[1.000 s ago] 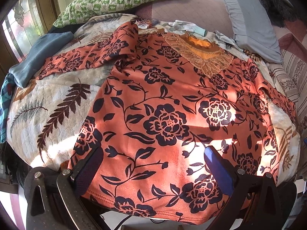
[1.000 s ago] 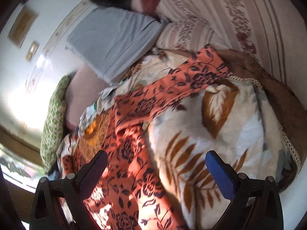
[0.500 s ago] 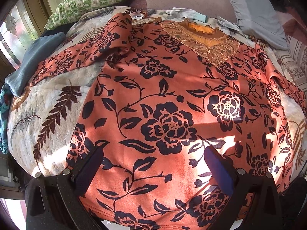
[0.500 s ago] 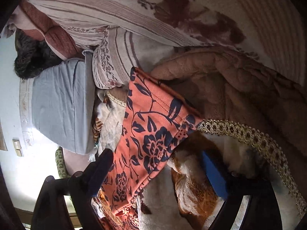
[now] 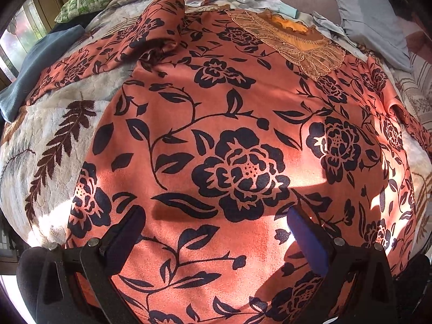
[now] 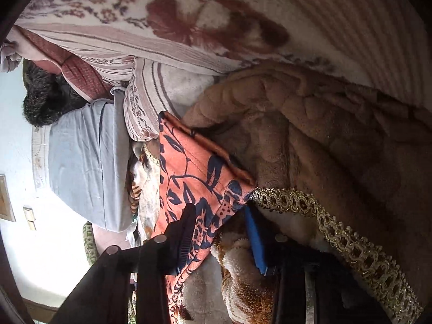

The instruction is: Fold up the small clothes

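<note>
Two grippers over one orange floral top (image 5: 237,124), spread flat, front up, on the leaf-print blanket (image 5: 51,140). Left gripper (image 5: 216,232): jaws wide, nothing between them, above the hem. Right gripper (image 6: 220,226): jaws just closing around the sleeve cuff (image 6: 199,178); contact unclear.

We see the right gripper (image 6: 218,216) w/ jaws just closing in, now narrowed round the cuff end of the orange flowered sleeve (image 6: 194,172); can't tell if pads press it yet. Black finger (image 6: 186,232) sits on the sleeve's left, blue pad (image 6: 255,243) on its right, over the leaf-print blanket (image 6: 243,278). Brown quilt (image 6: 324,135) w/ gold braid trim (image 6: 337,229) lies right of the cuff, touching it. Grey pillow (image 6: 81,156) at left, striped bedding (image 6: 151,100) above.
</note>
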`<state>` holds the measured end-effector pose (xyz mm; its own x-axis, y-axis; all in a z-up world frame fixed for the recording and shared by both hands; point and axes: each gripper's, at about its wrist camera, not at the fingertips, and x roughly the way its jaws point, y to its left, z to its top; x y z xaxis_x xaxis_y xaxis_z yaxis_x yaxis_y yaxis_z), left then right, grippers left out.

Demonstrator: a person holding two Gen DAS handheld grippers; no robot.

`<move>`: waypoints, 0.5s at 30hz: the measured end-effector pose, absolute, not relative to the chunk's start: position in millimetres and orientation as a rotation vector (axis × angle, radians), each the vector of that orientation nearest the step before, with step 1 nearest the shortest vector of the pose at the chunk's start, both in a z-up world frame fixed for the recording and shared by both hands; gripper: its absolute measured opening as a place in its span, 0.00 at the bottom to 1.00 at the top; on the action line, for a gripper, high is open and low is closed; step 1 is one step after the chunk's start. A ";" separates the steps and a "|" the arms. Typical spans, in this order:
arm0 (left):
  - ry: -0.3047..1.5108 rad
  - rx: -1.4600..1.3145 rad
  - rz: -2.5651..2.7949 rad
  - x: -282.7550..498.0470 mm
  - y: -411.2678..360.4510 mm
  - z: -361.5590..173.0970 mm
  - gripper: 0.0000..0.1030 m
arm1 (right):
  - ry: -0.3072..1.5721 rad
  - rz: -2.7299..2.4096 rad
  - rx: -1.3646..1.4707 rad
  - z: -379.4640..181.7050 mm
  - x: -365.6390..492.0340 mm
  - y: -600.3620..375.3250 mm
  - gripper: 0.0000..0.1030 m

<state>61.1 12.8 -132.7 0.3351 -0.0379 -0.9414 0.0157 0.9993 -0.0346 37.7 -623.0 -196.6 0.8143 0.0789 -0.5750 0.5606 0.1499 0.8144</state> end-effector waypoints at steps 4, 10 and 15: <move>1.224 -0.026 -0.048 60.0 11.8 -132.1 1.00 | 0.566 -0.382 1.403 -196.6 39.0 -622.5 0.41; 1.222 -0.044 -0.040 58.3 18.0 -130.6 1.00 | 0.543 -0.380 1.383 -185.3 44.4 -620.5 0.06; 1.205 -0.043 -0.038 58.9 21.7 -126.4 1.00 | 0.584 -0.426 1.325 -186.4 55.3 -618.8 0.06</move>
